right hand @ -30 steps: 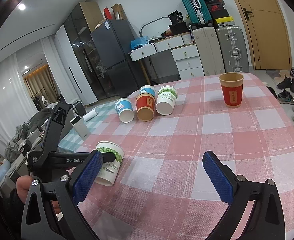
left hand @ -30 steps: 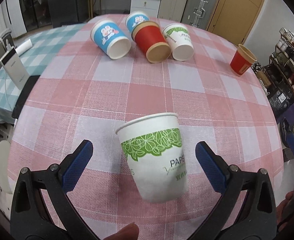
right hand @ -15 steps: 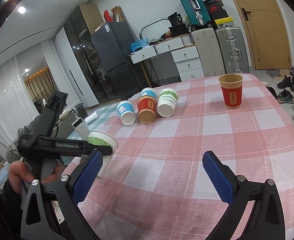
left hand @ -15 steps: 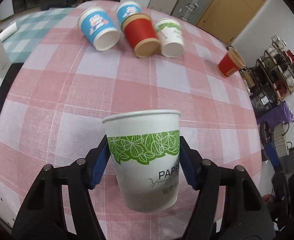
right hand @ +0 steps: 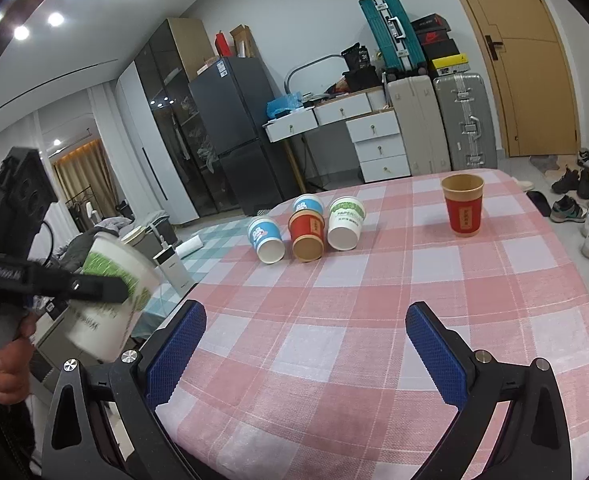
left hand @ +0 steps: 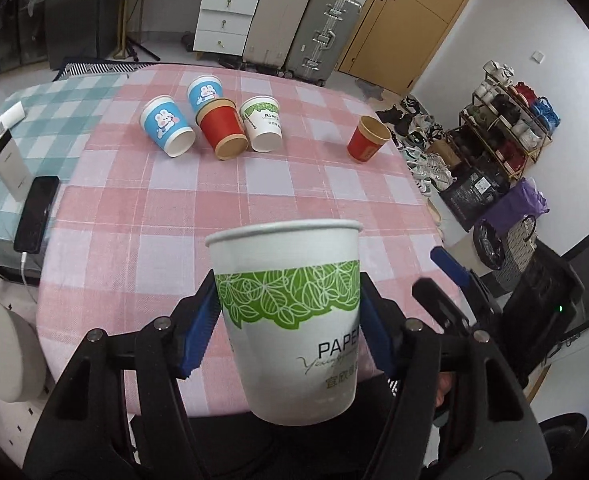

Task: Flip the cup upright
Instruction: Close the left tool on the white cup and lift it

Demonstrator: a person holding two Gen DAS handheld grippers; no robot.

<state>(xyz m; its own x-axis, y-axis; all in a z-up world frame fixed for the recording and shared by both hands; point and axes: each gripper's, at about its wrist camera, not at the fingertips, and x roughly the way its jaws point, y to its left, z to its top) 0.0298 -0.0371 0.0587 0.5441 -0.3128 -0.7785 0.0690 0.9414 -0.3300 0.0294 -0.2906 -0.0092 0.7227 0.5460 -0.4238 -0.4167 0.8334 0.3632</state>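
Plainly, in the left wrist view the white, green-leafed cup (left hand: 294, 320) is clamped mouth-up, axis near vertical, between the left gripper's (left hand: 290, 330) fingers, above the table (left hand: 254, 200) edge. In the right wrist view the cup (right hand: 108, 294) is seen tilted, lifted beyond the table's corner; the right gripper (right hand: 304, 346) is held wide apart.

Both tools are matte black plastic frames with triangular cut-outs and silver screw heads at the joints. The left gripper (left hand: 288, 322) carries blue ribbed pads (left hand: 198, 334) on its fingers; the right gripper (right hand: 305, 354) has the same blue, finely dimpled pads (right hand: 174, 354). White "GenRobot" lettering runs along the left tool's side, and a bare-skinned hand (right hand: 8, 368) shows below it
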